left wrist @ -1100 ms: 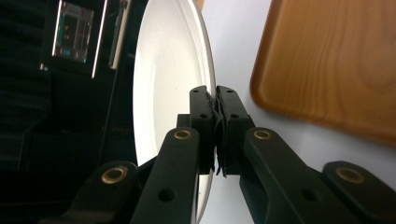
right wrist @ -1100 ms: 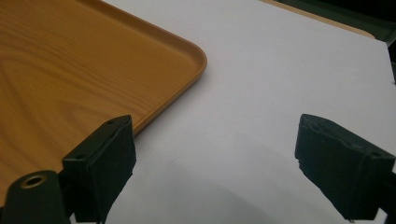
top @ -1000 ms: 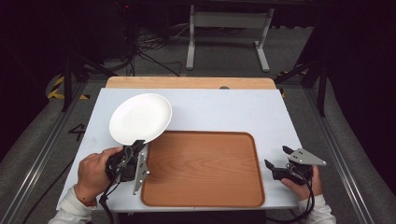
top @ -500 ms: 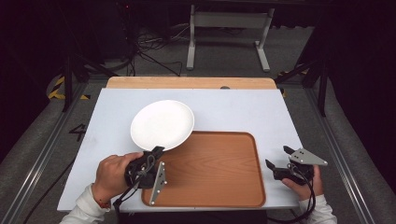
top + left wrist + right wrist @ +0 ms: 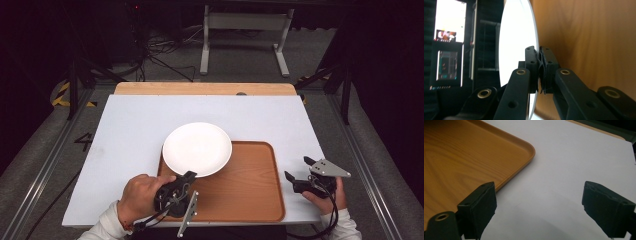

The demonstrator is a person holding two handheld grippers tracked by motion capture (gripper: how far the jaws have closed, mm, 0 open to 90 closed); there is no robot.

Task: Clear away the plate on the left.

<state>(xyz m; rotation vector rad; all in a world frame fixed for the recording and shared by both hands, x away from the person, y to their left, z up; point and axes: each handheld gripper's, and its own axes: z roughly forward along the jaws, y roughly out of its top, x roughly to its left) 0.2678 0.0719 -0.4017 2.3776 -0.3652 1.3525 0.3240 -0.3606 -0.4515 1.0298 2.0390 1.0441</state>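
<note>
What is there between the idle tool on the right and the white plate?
In the high view, bare wooden tray and a strip of white table separate the right tool from the plate.

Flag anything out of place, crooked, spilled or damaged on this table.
Nothing is spilled or broken. The white plate is not lying flat: the left gripper is shut on its near rim, and it overhangs the far left corner of the wooden tray. The right gripper rests open beside the tray.

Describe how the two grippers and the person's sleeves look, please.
Both the left gripper and the right gripper are black with two jaws, brass-coloured pivot pins and dark pads. Each carries a grey three-cornered plate and trails a black cable. The sleeves are white.
</note>
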